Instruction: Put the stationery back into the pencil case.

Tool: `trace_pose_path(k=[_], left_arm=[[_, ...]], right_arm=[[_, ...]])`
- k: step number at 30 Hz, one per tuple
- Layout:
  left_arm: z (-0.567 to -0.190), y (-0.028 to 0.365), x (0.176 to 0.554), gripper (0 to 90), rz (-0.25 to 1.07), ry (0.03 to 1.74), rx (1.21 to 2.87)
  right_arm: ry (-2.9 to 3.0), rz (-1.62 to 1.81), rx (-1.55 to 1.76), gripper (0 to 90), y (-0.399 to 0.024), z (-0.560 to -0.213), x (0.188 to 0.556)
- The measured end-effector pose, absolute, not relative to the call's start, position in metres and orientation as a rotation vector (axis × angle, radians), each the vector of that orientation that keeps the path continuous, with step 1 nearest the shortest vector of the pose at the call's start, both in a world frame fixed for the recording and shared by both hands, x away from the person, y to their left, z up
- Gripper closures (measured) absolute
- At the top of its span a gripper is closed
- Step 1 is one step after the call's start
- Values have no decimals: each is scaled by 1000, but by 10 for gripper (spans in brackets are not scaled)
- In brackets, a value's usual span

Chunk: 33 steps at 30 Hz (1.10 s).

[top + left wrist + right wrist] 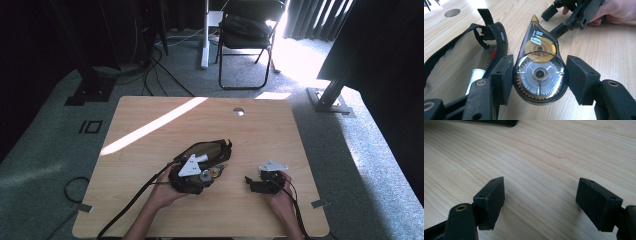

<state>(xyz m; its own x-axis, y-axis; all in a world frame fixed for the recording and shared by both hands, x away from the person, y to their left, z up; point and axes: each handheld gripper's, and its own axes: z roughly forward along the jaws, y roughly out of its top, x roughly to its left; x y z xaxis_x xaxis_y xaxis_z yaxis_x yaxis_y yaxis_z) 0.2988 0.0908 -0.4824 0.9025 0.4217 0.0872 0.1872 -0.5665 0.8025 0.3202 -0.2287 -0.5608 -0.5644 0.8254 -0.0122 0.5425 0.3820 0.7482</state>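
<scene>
A clear correction tape dispenser (540,67) with yellow and grey reels sits between the pads of my left gripper (539,77), which is shut on its round body. Its yellow tip points away from me. In the high view the dispenser (216,171) and my left gripper (212,173) are at the table's centre front, just right of an open black mesh pouch (207,150). The pouch (461,50) lies to the left with its zipper open and a white item (476,75) inside. My right gripper (540,200) stands open low over bare wood, nothing between its pads.
The wooden table (150,125) has a round cable hole (238,111) at the back. A person's hand holds the right gripper (574,12) beyond the dispenser. A black folding chair (247,35) and cables stand on the carpet behind the table.
</scene>
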Motion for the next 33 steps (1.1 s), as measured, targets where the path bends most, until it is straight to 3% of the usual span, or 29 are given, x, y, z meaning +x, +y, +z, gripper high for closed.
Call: trace_pose_path(k=[33], left_arm=[[-469, 102, 303, 418, 380, 468, 2150]], right_arm=[[2272, 1015, 1190, 221, -228, -561, 321]])
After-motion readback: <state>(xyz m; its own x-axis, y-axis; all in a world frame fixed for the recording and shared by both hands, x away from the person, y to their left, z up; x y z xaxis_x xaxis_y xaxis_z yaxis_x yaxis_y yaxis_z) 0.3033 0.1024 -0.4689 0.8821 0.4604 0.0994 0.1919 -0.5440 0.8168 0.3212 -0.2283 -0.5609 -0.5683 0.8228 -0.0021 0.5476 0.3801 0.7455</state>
